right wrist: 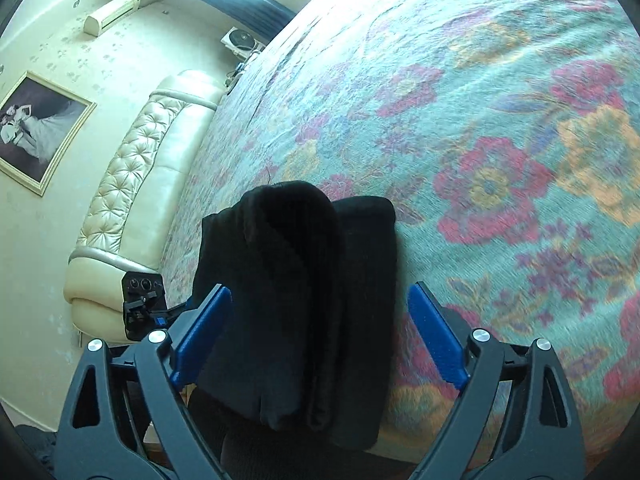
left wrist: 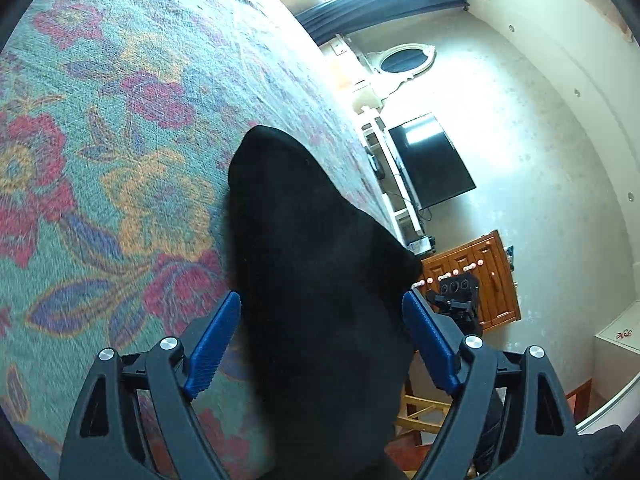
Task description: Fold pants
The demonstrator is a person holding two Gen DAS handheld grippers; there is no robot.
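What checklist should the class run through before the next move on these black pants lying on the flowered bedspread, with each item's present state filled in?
1. Left gripper free of the pants: ok; its jaws stand wide and the blue pads press on no cloth.
2. Right gripper free of the pants: ok; jaws wide, pads clear.
3. Pants folded into a bundle: ok; the right wrist view shows stacked layers.
4. Fold edges even: not ok; one layer stands offset beside the others.
5. Bundle fully on the bedspread: cannot tell; its near end hangs at the bed's edge.
6. Bedspread smooth near the bundle: ok.
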